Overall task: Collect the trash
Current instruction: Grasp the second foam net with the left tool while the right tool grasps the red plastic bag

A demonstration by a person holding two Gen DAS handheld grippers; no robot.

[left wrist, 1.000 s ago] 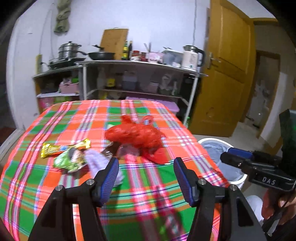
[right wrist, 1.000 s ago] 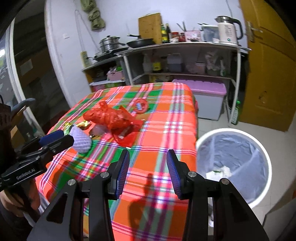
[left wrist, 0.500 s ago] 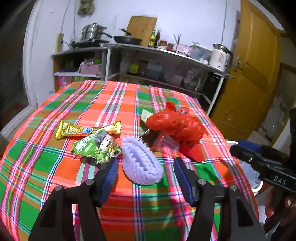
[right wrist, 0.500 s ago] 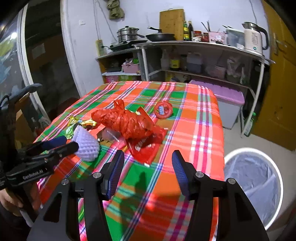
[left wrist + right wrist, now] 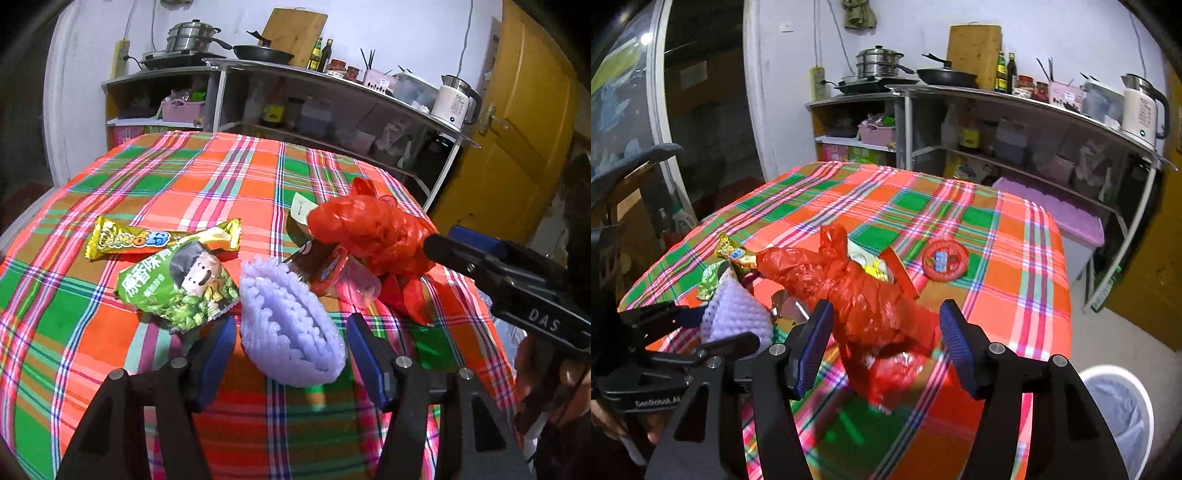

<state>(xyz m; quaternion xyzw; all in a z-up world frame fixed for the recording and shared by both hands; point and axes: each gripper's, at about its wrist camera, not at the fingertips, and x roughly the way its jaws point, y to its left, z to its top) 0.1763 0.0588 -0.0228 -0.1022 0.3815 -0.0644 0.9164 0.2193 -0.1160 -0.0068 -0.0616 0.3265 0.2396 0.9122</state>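
A purple foam fruit net [image 5: 291, 325] lies on the plaid tablecloth [image 5: 221, 177] between the blue pads of my left gripper [image 5: 291, 356]. That gripper is open, with slim gaps on both sides of the net. To the net's left lie a green snack packet [image 5: 177, 288] and a yellow wrapper [image 5: 162, 238]. A crumpled red plastic bag [image 5: 857, 291] lies on other wrappers. My right gripper [image 5: 886, 345] straddles its near end, jaws opening, pads clear of it. A red round wrapper [image 5: 945, 259] lies farther back.
A white bin with a grey liner [image 5: 1119, 406] stands on the floor right of the table. Behind the table are metal shelves [image 5: 1015, 99] with pans, bottles and a kettle. A yellow door [image 5: 517, 147] is at the right. The table edge is close under both grippers.
Both grippers came in low over the table. The left one now has the foam net between its fingers. The right swung from the bin side to the red bag and its jaws widened.
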